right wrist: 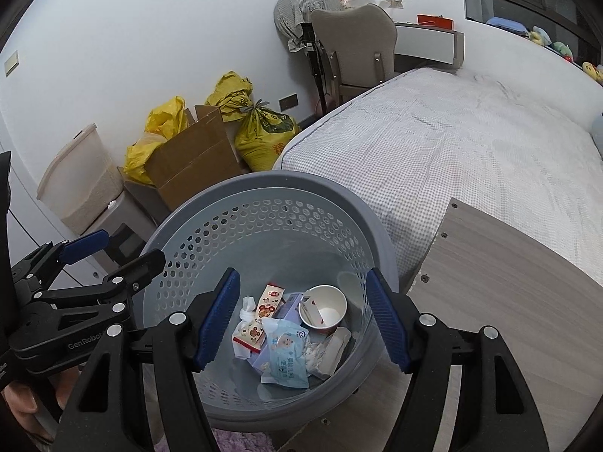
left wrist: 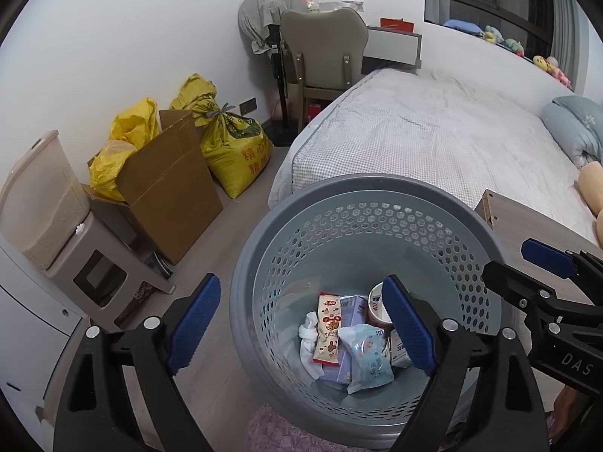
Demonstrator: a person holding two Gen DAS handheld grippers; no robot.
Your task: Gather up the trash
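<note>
A grey-blue perforated basket [left wrist: 361, 196] stands on the floor below both grippers. Inside lie a snack wrapper [left wrist: 328, 327], a light blue wipes pack [left wrist: 371, 358], a white tissue [left wrist: 309, 342], a purple box [left wrist: 348, 361] and a paper cup [right wrist: 324, 307]. My left gripper [left wrist: 301, 286] hangs open over the basket's left side with nothing between its blue pads. My right gripper [right wrist: 301, 280] is open above the basket's middle, also holding nothing. Each shows in the other's view: the right gripper [left wrist: 527, 267] at the right edge, the left gripper [right wrist: 120, 252] at the left.
A bed [left wrist: 433, 132] runs along the right, with a wooden board [right wrist: 508, 282] beside the basket [right wrist: 264, 180]. A cardboard box [left wrist: 169, 184], yellow sacks [left wrist: 233, 143] and a beige container [left wrist: 45, 196] line the left wall. A chair [left wrist: 324, 56] stands at the back. A purple rug [left wrist: 279, 433] lies below.
</note>
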